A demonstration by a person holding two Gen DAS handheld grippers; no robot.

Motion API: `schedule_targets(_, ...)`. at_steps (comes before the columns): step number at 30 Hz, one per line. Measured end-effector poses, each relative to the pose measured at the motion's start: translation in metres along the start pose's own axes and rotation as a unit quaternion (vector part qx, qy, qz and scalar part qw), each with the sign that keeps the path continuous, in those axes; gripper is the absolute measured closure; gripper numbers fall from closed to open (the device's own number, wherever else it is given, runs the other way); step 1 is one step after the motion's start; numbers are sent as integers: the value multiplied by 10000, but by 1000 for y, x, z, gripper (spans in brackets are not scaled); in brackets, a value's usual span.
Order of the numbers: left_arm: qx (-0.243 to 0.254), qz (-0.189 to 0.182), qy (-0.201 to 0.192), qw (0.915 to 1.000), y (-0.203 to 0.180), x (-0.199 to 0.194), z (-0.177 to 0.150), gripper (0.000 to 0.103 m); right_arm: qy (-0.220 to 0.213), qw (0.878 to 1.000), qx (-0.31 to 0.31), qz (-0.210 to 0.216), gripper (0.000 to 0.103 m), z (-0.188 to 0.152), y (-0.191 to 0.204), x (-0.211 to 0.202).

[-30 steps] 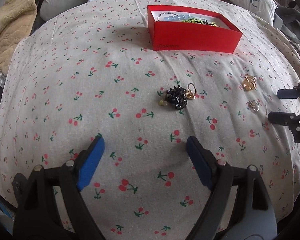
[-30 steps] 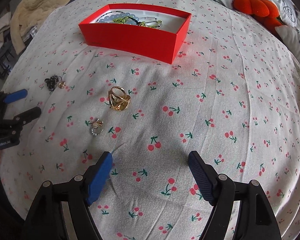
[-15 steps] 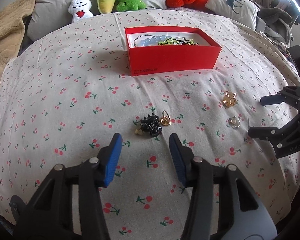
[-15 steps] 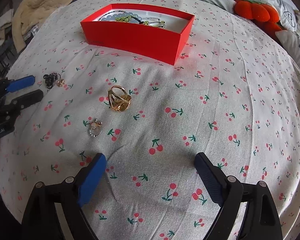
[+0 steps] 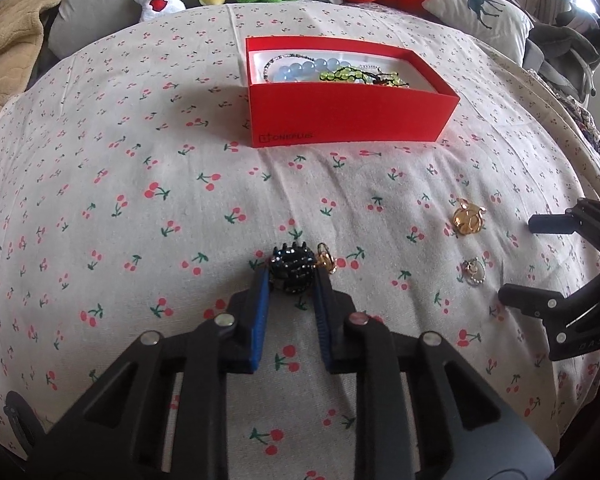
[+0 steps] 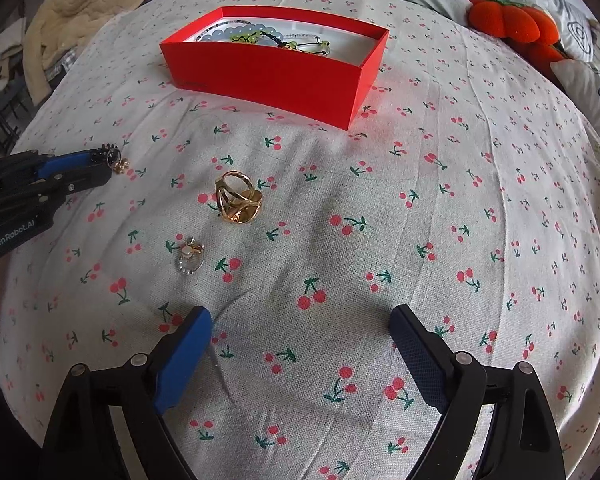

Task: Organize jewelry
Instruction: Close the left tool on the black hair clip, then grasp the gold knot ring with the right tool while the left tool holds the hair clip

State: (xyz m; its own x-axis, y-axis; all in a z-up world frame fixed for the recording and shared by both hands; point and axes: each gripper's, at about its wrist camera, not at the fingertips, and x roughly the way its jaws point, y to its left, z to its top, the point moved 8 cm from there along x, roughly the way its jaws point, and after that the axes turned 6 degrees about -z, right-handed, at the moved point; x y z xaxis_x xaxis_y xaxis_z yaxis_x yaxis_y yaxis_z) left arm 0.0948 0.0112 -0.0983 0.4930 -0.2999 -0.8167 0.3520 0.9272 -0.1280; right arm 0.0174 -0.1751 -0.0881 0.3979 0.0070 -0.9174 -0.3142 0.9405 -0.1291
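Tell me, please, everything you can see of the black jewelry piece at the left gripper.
The black piece is a small, glossy, studded cluster with short prongs along its top, apparently beaded or faceted. It lies on the cherry-print cloth, between the blue pads of the left gripper, whose jaws are closing on it. A small gold ring lies right against its side.

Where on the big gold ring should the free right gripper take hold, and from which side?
Grip the gold ring across its open band, coming from above. It lies tilted on the cloth, band loop raised, broad face low. The right gripper stands open.
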Motion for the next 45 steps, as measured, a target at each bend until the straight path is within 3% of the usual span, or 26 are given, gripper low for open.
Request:
schedule_targets(14, -363, -194, -273, 9988, 8, -28, 14, 80, 22, 9998, 32, 202, 11, 13, 7, -3)
schedule_targets(21, -459, -77, -239, 9986, 14, -33, 9, 80, 10, 9979, 334, 547, 11, 34, 20, -7)
schedule_targets(29, -611, 152, -24, 9980, 26, -31, -3, 80, 188, 9964, 647, 512, 13, 49, 27, 2)
schedule_targets(45, -773, 179, 214, 9966, 31, -28, -13, 80, 139, 9964, 802, 232, 80, 58, 24, 7)
